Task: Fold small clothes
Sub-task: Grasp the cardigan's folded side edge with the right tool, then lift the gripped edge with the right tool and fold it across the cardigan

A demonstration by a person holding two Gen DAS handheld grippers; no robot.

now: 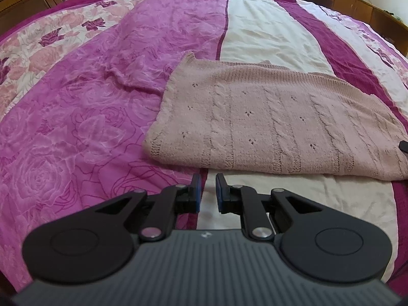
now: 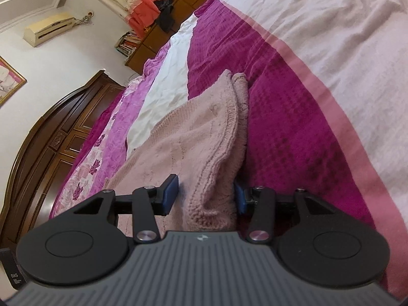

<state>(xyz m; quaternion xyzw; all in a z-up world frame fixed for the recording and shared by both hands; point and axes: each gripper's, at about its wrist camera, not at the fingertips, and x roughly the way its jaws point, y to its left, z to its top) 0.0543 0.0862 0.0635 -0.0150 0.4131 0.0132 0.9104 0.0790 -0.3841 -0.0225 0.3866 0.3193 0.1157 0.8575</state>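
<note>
**Pink knit half folded, right claw poised at its edge**

Magenta, rose-print and cream stripes covered the bedspread (image 1: pixel 76 127), the largest thing in view and the surface for the work. On it lay the pink knitted sweater (image 1: pixel 267 127), spread flat across the cream and dark magenta stripes, with a second layer showing along its far edge. It looked already doubled over once, so I judged the fold begun but not finished: at least one more fold seemed left, perhaps also some squaring up.

The left claw (image 1: pixel 207 193) hovered over the bedspread just short of the sweater's near hem, aimed at that hem and level with the bed. Its jaws were close together but parted, with a narrow gap and nothing between them.

The right claw (image 2: pixel 204 196) was tilted steeply, so the bed ran slantwise in its view. It sat at the sweater's right end, jaws spread wide on either side of a bunched thick edge of knit (image 2: pixel 211 199). The blue pads (image 2: pixel 172 191) did not appear to press it yet.
</note>
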